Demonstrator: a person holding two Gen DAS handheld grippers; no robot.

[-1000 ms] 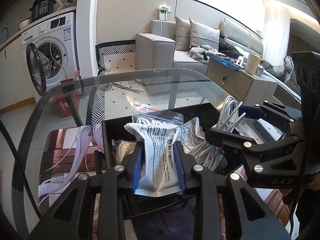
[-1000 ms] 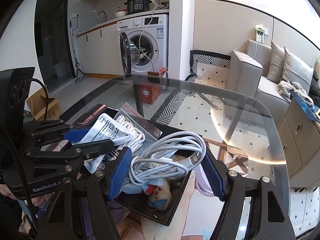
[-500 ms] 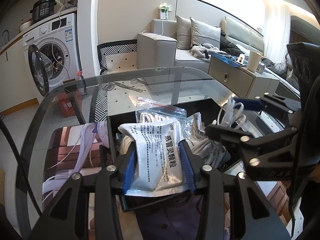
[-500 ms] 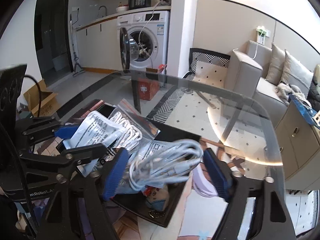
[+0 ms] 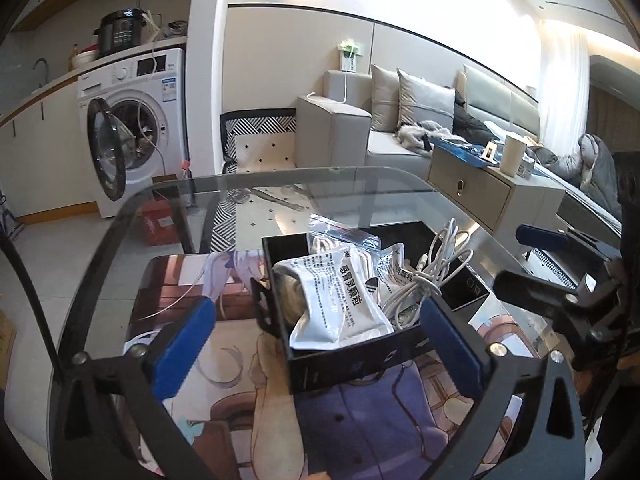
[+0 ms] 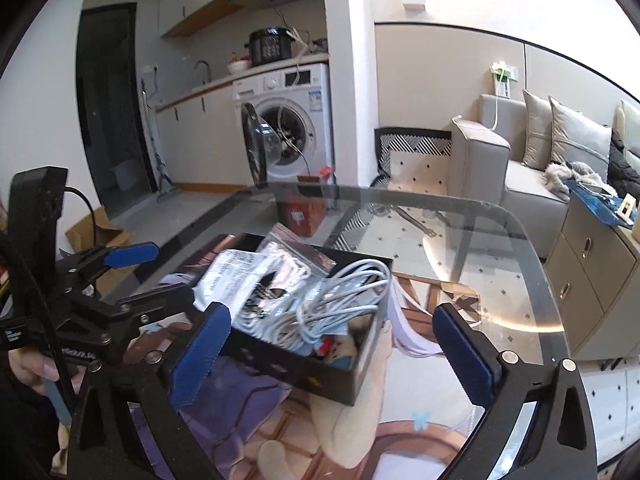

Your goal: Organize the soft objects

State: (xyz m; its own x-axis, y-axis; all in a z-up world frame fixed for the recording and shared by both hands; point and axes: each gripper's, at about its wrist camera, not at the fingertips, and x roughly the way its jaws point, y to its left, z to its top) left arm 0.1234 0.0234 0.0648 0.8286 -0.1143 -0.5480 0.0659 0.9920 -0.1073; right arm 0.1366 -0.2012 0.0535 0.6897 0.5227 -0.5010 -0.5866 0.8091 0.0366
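Several pouches (image 5: 340, 300) and cable (image 5: 432, 276) crowding black box (image 5: 360, 360).

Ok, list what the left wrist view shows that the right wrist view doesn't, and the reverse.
Left wrist only: the cream cylindrical cup on the beige drawer cabinet, and the open right claw from the side.

Right wrist only: the brown cardboard box on the floor, the dark doorway, and the open left claw.

Both: the black rectangular box holding the white printed sachet and coiled white cable, and the white washing machine.
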